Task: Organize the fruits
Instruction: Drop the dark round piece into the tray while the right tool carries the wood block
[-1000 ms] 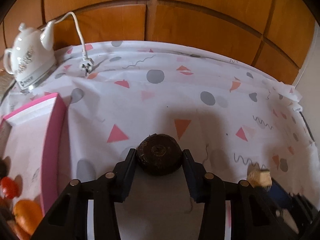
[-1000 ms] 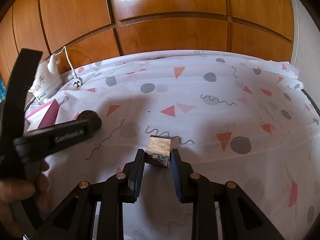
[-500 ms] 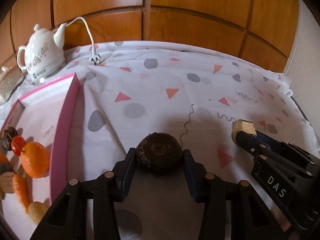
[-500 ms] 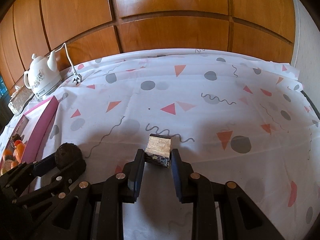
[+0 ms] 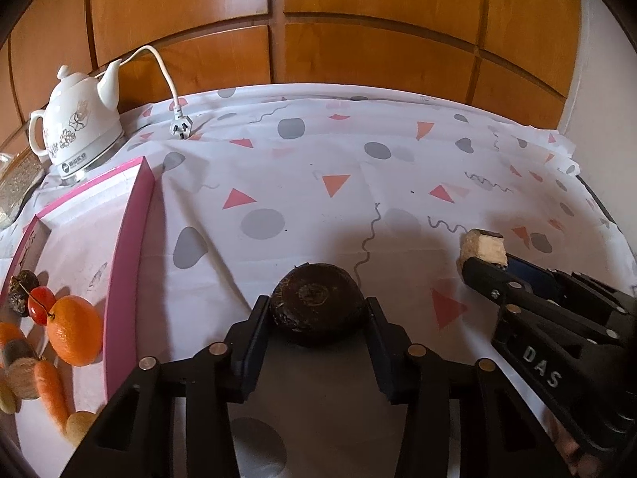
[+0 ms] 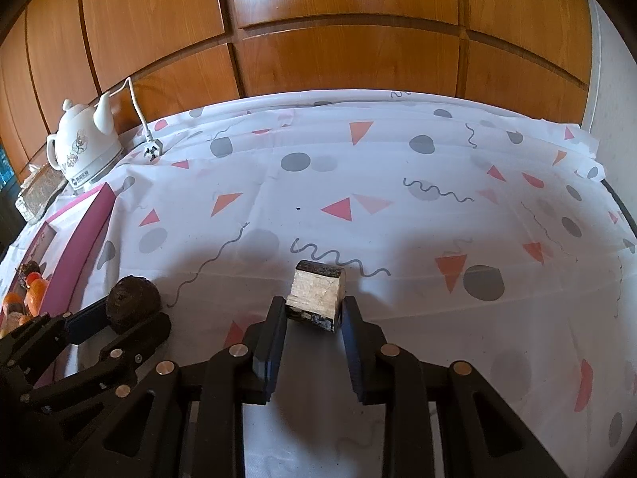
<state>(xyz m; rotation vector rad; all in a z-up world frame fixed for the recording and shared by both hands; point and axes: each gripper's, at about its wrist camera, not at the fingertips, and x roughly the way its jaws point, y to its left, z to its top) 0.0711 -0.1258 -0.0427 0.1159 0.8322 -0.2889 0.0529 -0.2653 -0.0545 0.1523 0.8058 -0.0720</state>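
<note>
My left gripper (image 5: 317, 320) is shut on a dark brown round fruit (image 5: 316, 307) and holds it above the patterned tablecloth; the fruit also shows in the right wrist view (image 6: 133, 302). My right gripper (image 6: 314, 312) is shut on a pale, dark-edged chunk (image 6: 317, 295), which the left wrist view shows at its right (image 5: 481, 247). A pink-rimmed tray (image 5: 131, 255) at the left holds an orange (image 5: 74, 330), a red cherry tomato (image 5: 41, 304), a carrot (image 5: 51, 392) and several other pieces.
A white electric kettle (image 5: 79, 127) stands at the back left, its cord and plug (image 5: 181, 124) lying on the cloth. A glass dish (image 5: 18, 183) sits at the far left edge. Wooden panels line the back. A white wall is on the right.
Both grippers have lifted and pulled back with their items still held. The left view has swung so the tray's fruit shows, and the right gripper now appears at its right.
</note>
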